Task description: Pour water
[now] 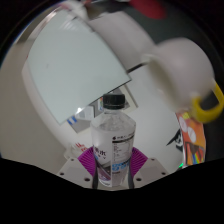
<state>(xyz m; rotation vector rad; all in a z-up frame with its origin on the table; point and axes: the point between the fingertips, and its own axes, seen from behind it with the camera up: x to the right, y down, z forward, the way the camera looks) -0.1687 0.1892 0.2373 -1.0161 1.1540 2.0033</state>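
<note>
Tongs [113, 170] clamped on water bottle [114, 135], black cap, label text unreadable

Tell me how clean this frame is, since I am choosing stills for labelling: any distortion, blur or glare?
Gripper view: strong wide-angle bending, so the white table's edges curve; the water bottle between the jaws is fairly sharp, its label print unreadable; the yellow handle beyond is soft; light is even, with no harsh glare or deep shadows.

Purple pads [88, 158] on pale jaws, dark housing behind.
</note>
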